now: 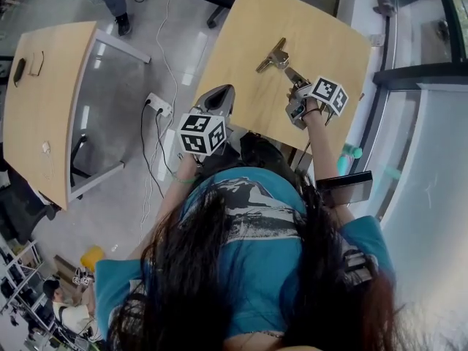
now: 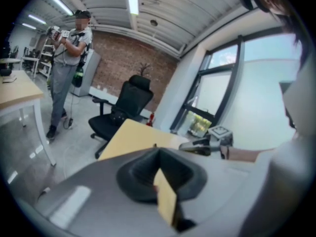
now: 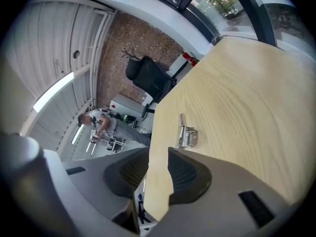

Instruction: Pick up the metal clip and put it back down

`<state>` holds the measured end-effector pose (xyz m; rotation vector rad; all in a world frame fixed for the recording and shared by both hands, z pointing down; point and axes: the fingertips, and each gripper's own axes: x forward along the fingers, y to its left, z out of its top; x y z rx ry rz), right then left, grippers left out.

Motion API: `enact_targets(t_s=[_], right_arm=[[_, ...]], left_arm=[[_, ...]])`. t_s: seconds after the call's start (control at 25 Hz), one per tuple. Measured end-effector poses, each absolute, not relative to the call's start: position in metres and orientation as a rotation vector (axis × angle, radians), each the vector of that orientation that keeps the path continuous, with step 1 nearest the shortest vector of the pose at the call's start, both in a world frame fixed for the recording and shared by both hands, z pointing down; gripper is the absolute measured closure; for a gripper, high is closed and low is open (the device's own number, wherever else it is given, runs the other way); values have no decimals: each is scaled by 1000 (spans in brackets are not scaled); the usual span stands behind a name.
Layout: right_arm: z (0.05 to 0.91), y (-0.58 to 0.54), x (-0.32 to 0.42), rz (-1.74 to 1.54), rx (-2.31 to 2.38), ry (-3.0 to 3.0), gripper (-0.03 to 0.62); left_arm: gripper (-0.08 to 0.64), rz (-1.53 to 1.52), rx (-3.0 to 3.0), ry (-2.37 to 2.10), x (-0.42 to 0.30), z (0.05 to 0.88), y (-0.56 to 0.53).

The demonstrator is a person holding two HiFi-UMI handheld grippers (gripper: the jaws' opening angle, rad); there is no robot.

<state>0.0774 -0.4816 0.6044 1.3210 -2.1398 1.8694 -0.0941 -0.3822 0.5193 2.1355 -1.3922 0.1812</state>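
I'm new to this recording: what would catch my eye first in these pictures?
A small metal clip lies alone on the light wooden table, just ahead of the right gripper, whose jaws stand open and empty. The left gripper hangs at the table's near left edge, away from the clip.

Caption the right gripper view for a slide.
Right tool, jaws apart and empty, facing the metal clip lying on the wooden table.

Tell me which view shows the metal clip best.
The right gripper view: the small silver metal clip lies close and sharp on the pale wooden table, just beyond the open, empty claw of the right gripper. The head view shows it small, from above. The left gripper view shows no recognisable clip.
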Motion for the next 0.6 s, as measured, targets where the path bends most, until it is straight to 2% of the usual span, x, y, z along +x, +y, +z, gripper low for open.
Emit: enact_targets(t_s=[0.32, 0.6], right_arm=[[543, -409, 30, 1690, 1235, -2350, 504], [535, -337, 0, 1691, 1280, -2370, 531]], left_arm=[[558, 194, 2217, -1325, -90, 508, -356], [558, 211, 2248, -1259, -100, 507, -315]])
